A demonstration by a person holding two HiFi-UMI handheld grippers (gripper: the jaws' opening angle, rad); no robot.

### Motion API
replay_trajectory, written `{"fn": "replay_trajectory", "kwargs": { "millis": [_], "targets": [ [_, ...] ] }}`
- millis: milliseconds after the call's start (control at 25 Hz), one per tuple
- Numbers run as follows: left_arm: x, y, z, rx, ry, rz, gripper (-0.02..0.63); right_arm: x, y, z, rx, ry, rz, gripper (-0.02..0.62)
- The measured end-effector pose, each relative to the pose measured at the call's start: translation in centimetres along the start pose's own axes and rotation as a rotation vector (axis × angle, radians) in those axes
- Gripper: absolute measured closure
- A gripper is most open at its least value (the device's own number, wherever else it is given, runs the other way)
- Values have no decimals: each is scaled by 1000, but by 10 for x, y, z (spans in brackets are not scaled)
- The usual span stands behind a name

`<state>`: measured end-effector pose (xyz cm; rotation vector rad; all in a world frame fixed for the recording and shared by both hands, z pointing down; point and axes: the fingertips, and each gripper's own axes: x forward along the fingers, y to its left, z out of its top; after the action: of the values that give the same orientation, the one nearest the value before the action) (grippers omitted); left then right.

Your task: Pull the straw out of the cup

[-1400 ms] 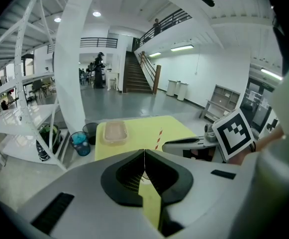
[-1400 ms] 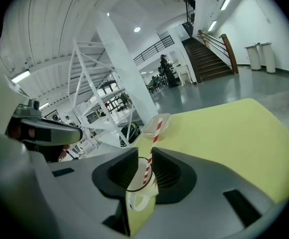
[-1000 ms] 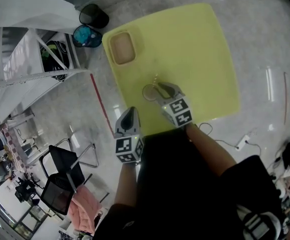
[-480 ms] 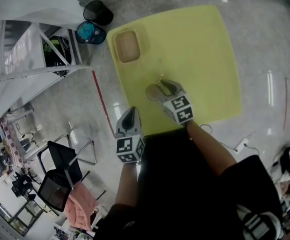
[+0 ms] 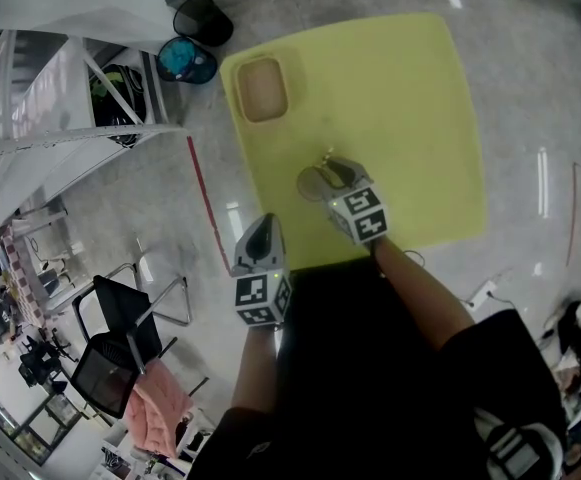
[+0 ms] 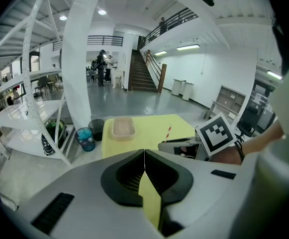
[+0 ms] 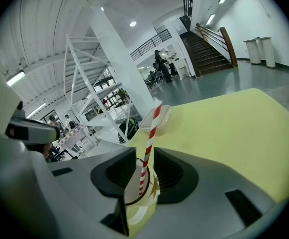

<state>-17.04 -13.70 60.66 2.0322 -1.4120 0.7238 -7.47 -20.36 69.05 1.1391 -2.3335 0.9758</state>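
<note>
A paper cup (image 5: 310,183) stands on the yellow table (image 5: 410,98) near its front left. A red-and-white striped straw (image 7: 151,128) sticks up out of the cup (image 7: 142,203). My right gripper (image 7: 144,152) is over the cup, its jaws on either side of the straw with a narrow gap left, so it is open. From the head view the right gripper (image 5: 332,173) reaches the cup from the near side, and the straw (image 5: 328,156) tip shows above it. My left gripper (image 5: 260,224) hangs off the table's near left edge. Its jaws (image 6: 144,151) are shut and hold nothing.
A shallow beige tray (image 5: 263,90) lies at the table's far left corner. A blue bin (image 5: 185,60) and a black bin (image 5: 202,18) stand on the floor beyond it. White shelving (image 5: 70,98) fills the left side. A black chair (image 5: 120,358) is at the lower left.
The head view has drifted a little. Both grippers keep their places; the right one stays at the cup with the straw between its jaws.
</note>
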Motion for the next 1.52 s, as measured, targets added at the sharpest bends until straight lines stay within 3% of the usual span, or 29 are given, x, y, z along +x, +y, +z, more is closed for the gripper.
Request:
{"fn": "replay_trajectory", "kwargs": {
  "millis": [680,1000,1520],
  "targets": [
    [-3,9,0,-7,-5,18,561,8,6,1,-34,20,-3,491],
    [-6,5,1,-4,-6,23,561,4,6,1,-53,23,-9,537],
    [-11,-2,2,-4,-17,32,561,-3,8,3,-86,21,6,554]
  ]
}}
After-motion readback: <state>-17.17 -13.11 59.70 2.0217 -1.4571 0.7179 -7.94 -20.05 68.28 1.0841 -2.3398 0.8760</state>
